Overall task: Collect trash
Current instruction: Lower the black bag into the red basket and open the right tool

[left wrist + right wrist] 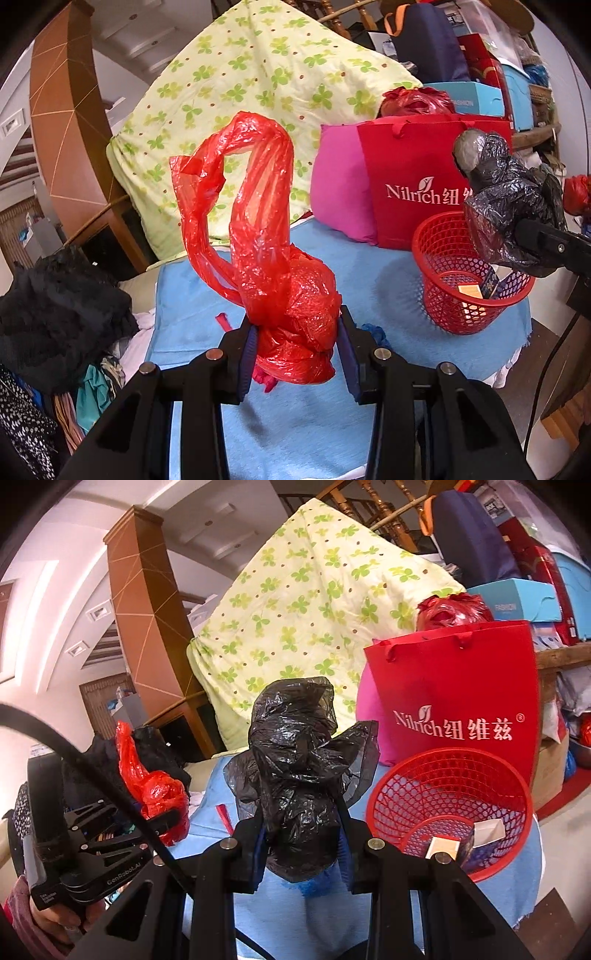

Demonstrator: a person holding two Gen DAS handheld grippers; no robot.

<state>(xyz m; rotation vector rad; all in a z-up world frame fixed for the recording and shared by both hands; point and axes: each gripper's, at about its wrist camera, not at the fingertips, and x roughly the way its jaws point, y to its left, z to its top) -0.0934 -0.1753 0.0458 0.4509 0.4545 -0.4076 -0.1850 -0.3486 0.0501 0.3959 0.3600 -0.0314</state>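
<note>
We see one red basket (pixel 450 805) at 4 o'clock on the blue table (pixel 332 424), holding two small boxes. Our left tool (pixel 295 343) clenches one red bag (pixel 280 280); our right tool (pixel 301 843) clenches one black bag (pixel 299 771). Both look light, soft and slippery; the knotted bulk grips best.

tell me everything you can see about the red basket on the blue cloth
The red basket is a round, open-mesh tub, plastic by its look, standing upright on the blue cloth in front of a red paper bag. Inside lie a few small cardboard boxes. The black bag in the right gripper hangs near its rim.
</note>
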